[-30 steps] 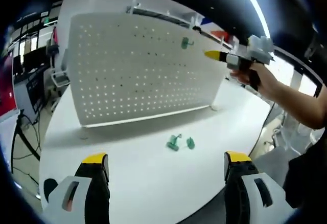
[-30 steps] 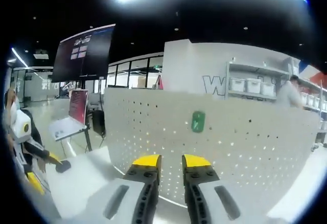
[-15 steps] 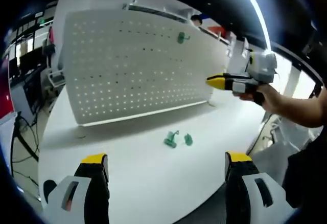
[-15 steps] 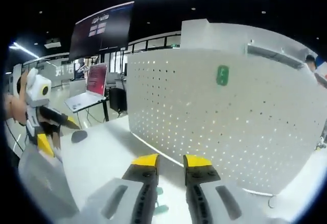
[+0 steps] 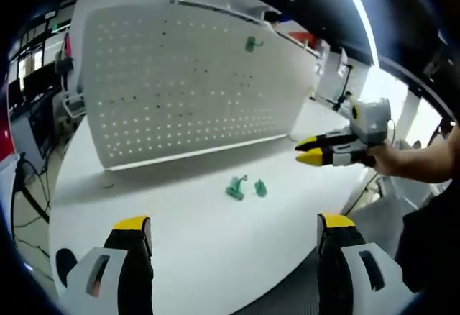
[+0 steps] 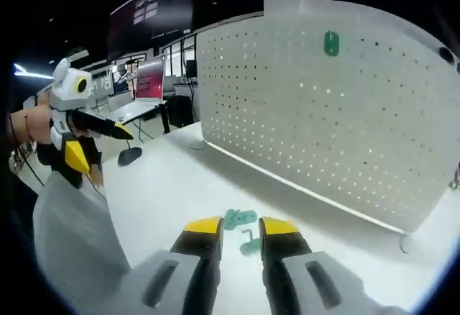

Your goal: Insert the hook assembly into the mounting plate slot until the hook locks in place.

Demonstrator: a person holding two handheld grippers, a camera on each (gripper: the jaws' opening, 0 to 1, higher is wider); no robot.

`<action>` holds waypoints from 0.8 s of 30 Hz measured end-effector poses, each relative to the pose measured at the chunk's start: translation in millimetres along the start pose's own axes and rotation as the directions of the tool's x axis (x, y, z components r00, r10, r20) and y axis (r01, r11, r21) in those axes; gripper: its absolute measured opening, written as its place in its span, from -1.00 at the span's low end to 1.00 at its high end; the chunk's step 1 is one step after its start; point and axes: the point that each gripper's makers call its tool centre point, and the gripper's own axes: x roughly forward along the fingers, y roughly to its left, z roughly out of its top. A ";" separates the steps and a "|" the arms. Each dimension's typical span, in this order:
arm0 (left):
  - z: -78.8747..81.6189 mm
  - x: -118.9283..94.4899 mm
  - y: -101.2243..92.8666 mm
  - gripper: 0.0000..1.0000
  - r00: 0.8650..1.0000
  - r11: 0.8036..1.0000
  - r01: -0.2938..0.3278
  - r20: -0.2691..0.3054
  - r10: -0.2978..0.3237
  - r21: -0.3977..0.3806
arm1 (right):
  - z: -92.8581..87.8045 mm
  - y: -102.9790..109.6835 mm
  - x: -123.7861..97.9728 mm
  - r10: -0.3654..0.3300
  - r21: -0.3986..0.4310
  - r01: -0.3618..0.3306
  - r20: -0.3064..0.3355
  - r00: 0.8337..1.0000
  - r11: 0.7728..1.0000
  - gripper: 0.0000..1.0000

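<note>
Right gripper view: right gripper (image 6: 239, 226) jaws narrowly spread, empty, two green hooks (image 6: 244, 230) just ahead on surface (image 6: 172, 185). Straddle one, probably the nearer; left gripper (image 5: 233, 223) wide, idle.

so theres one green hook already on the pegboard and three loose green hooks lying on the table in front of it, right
Not three: the left gripper view shows two loose green hooks on the white table. One green hook does sit high on the pegboard, as you said.

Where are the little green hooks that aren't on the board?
The two loose green hooks lie on the white table before the pegboard; in the right gripper view they sit just beyond the right gripper.
</note>
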 end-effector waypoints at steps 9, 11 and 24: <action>-9.3 3.5 -2.1 0.95 1.000 1.000 0.015 -0.019 -0.016 -0.022 | -24.2 -0.5 6.7 0.012 -0.014 -0.012 -0.052 0.999 1.000 -0.66; -12.0 3.3 -0.2 0.95 1.000 0.999 0.012 -0.022 -0.012 -0.031 | -28.7 -0.3 11.2 0.023 -0.022 -0.025 -0.066 0.998 0.999 -0.66; -27.2 8.7 11.6 0.92 0.998 0.997 -0.006 -0.067 0.001 -0.073 | -50.2 -9.6 63.0 0.127 -0.091 -0.143 -0.158 0.979 0.986 -0.72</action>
